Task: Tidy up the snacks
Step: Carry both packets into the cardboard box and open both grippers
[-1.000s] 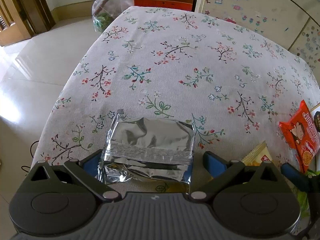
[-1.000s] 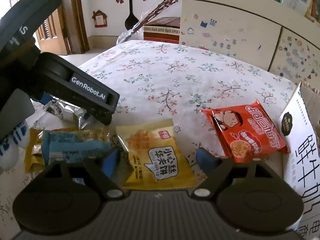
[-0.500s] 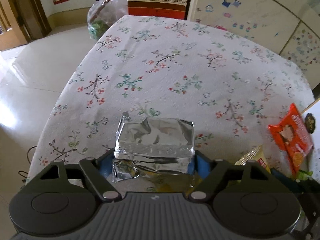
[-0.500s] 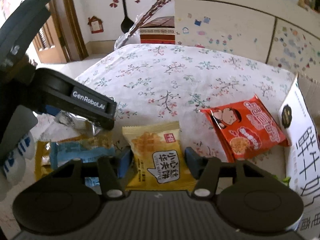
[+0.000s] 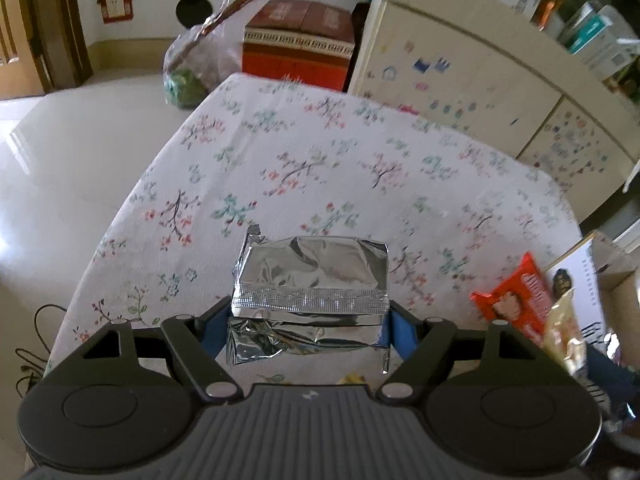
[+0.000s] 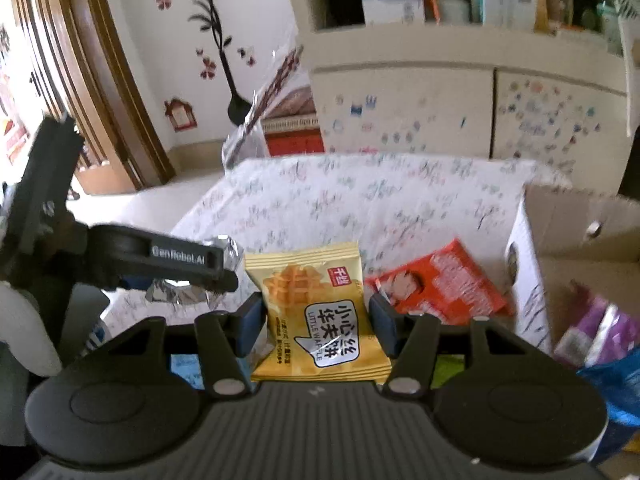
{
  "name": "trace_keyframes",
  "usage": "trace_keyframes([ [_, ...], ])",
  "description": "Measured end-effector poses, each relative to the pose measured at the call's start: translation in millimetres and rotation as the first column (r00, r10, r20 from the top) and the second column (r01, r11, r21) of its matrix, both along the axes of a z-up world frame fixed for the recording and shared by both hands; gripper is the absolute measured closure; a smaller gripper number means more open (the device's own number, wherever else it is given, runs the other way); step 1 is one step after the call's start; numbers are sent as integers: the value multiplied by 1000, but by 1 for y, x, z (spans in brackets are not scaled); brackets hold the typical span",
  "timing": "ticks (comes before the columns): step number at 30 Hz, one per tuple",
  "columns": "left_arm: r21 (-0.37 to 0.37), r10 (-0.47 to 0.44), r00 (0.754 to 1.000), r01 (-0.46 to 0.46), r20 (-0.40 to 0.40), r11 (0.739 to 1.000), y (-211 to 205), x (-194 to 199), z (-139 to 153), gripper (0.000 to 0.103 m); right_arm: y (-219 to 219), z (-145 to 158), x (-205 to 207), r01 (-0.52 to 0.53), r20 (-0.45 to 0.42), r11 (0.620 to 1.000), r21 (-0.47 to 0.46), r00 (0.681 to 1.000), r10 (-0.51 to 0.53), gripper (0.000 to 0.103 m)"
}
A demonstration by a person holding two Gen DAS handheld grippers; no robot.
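In the left wrist view, we see the left gripper [image 5: 310,320] at the bottom centre, its black ribbed body and two round hinge discs filling the lower edge. Its blue pads [image 5: 216,330] press on both sides of a silver foil packet [image 5: 310,288], a crinkled, boxy pouch with a knurled seal band across its middle; the jaws have just been closing onto it. The packet sits in the middle of the frame, raised above a table draped in a floral tablecloth [image 5: 320,168], a matte woven fabric printed with small branches and blossoms. At the right edge, a glossy red snack packet [image 5: 516,300] lies against a white-printed cardboard box [image 5: 588,276]. A red and brown carton [image 5: 300,46] stands on the floor beyond the table at upper centre.

In the right wrist view, the right gripper [image 6: 316,322] holds a flat yellow waffle packet [image 6: 316,312] at lower centre, its smooth film pinched between narrow-set blue pads; these jaws have just been closing on it too. The red snack packet [image 6: 440,284] lies flat on the tablecloth [image 6: 360,196] just right of it, next to the open cardboard box [image 6: 580,220] at the right. At the left, we see the left gripper [image 6: 192,272] from the side, the foil packet [image 6: 180,290] crumpled in its grasp.
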State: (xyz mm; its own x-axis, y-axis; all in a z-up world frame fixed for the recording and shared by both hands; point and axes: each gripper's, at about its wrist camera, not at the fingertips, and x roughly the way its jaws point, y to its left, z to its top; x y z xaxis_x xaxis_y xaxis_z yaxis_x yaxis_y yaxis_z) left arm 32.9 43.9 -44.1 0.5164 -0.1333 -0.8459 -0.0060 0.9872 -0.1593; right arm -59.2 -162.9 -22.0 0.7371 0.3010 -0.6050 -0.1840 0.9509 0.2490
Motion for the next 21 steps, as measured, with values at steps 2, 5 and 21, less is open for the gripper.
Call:
trace_keyframes([
  [2,-10,-6,1000,6,21,1000,-2,-3,7,21,-8,13,-4,6,20,1000,3,1000,-6,45],
  [5,-11,-22,998,23,54,1000,-8,-8,15,21,-22,31,-12,19,52,1000,0,998,-19,45],
  [21,-54,-218,955,233,202,971,-81,-39,50,21,-122,65,-46,315,108,944,100,940,-325,45],
])
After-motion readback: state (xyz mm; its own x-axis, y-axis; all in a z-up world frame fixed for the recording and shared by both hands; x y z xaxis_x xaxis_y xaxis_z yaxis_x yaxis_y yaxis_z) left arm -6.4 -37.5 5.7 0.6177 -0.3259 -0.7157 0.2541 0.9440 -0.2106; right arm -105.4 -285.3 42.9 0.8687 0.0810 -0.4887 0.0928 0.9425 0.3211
